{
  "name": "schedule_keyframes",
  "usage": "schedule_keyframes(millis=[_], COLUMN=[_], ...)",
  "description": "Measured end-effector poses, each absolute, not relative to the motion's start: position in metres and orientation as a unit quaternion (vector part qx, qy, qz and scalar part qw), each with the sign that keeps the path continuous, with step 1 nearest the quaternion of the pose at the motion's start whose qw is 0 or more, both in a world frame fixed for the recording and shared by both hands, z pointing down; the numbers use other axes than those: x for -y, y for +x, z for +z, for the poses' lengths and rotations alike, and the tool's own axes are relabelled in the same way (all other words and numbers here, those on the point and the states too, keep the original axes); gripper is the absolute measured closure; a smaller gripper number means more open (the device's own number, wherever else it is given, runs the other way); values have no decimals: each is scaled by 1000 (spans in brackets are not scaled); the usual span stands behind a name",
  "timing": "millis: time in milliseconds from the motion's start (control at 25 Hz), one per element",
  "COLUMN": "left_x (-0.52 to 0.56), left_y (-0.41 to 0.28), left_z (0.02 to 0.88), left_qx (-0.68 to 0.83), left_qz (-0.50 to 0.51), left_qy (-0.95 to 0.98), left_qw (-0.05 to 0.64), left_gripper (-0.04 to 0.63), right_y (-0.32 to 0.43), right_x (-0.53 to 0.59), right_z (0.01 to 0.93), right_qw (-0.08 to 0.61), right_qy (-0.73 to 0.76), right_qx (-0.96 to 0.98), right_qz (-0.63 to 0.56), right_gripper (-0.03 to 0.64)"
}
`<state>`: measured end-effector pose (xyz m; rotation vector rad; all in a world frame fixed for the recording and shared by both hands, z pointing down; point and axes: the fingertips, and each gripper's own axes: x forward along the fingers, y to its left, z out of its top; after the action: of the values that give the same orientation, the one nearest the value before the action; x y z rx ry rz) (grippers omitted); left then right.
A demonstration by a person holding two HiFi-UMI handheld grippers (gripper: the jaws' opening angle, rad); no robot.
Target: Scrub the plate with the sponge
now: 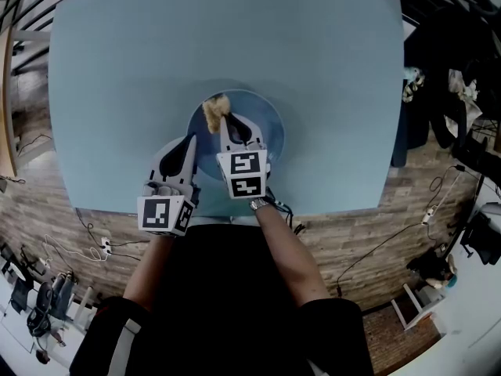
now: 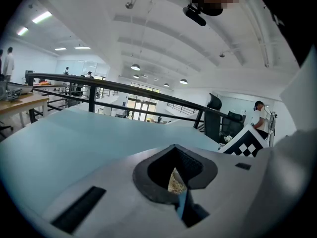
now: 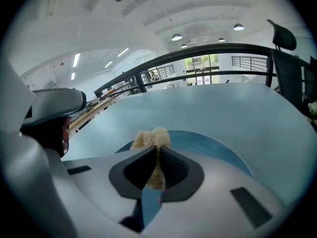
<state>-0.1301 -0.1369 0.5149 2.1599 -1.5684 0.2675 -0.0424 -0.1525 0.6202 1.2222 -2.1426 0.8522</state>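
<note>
Head view: right tool grips a beige fibrous sponge over the round blue plate on the pale blue table; left tool is clenched beside the plate's left rim.

I am looking into a big open work hall, a bit like a lab and an office in one. High above is a white curved ceiling with round lamps and long strip lights. A black rail runs behind the pale blue surface. I see a wooden desk at one side, black office chairs and glass doors far back. A person in a white shirt stands by the chairs, and another person stands far off. The floor is wood planks, with cables and a plug strip lying on it.
</note>
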Motion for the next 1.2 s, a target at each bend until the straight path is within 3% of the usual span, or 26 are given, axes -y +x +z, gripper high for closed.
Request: schedule_keyframes(millis=[1200], left_x=[129], left_y=[-114], left_z=[508], left_qx=[555], left_qz=[93], left_qy=[797], left_qw=[220], left_gripper=[594], right_y=[52], right_x=[149], right_z=[623], right_qw=[288], right_qy=[544], right_qx=[724], right_qz=[311], right_gripper=[589])
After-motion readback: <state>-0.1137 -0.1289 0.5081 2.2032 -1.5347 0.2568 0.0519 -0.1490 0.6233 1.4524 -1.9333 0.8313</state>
